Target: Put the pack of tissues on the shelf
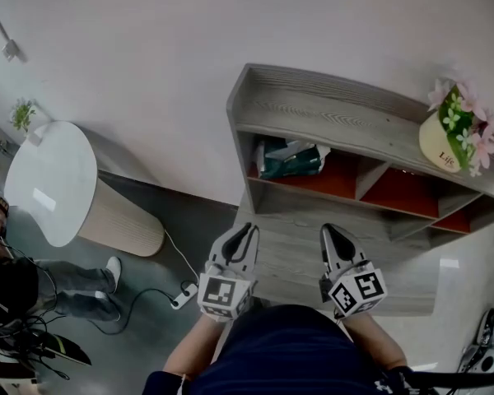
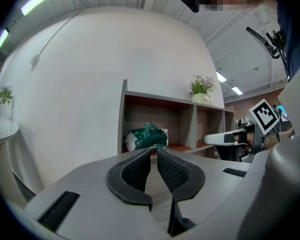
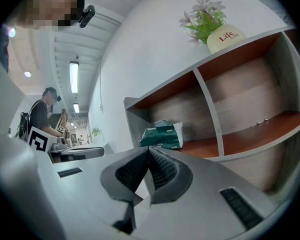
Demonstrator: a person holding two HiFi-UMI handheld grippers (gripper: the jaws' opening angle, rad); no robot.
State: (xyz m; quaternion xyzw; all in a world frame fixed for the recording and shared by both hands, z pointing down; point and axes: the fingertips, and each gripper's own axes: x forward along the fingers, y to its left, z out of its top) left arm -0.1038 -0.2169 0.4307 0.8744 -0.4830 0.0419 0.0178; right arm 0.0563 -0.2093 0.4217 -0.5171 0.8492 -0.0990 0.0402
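Left tongs (image 1: pixel 249 230) and right tongs (image 1: pixel 328 230) are both clenched with nothing between the pads. They are held side by side, apart, just before the shelf (image 1: pixel 329 113). Beyond them, the tissues (image 1: pixel 290 160) lie inside the shelf's leftmost compartment, on its red-brown floor. A flowerpot (image 1: pixel 441 142) stands on the top board, toward the right end.

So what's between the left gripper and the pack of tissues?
Only the bare grey ledge, seen in the head view, separates the left gripper from the pack of tissues.
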